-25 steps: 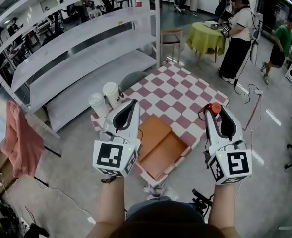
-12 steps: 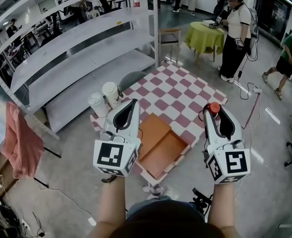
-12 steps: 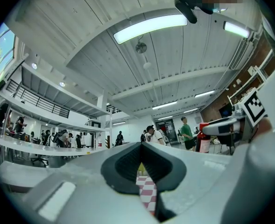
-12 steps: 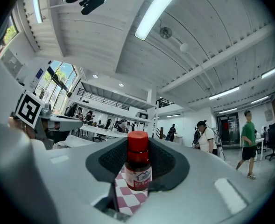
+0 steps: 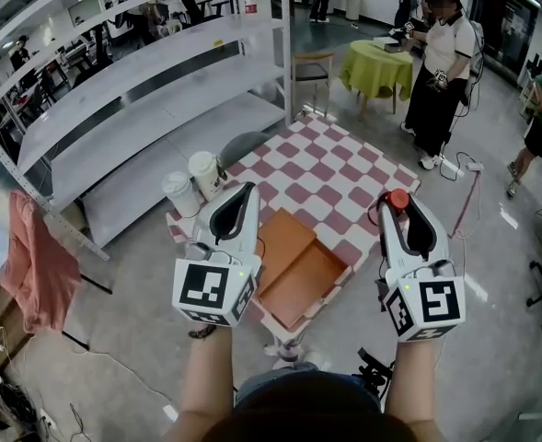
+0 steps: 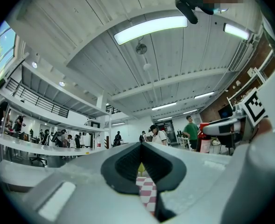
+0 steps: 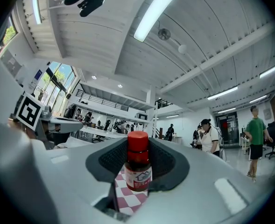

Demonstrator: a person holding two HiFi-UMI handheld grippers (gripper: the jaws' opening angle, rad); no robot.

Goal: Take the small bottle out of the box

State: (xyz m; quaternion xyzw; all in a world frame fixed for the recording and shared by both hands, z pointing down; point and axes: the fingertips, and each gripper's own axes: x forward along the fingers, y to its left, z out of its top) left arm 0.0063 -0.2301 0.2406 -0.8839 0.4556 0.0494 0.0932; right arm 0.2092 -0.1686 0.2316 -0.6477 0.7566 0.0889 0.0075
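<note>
Small bottle (image 7: 138, 164) is sitting upright between the pads of the right tongs (image 5: 400, 217), which are clamping its labelled body while the red cap is poking up above them. I am holding it lifted clear, above the right edge of the worktop (image 5: 335, 168), so it is already out of the box (image 5: 305, 282). The left tongs (image 6: 141, 158) are pinched together on nothing, hovering over the near left part of the checked cloth.

Between the two tongs the orange box is lying open and looking empty, its lid (image 5: 284, 240) spread flat on the far left side. Two lidded cups (image 5: 193, 184) are standing at the far left corner, well apart from everything I am handling.

My worry is the grip: the pads are pressing on a round, smooth body, so any loosening or sudden swing could let it slide or tip. Because it is hanging near the right edge, a drop could miss the cloth and reach the floor. Setting it down crooked on the cloth could also topple it.
</note>
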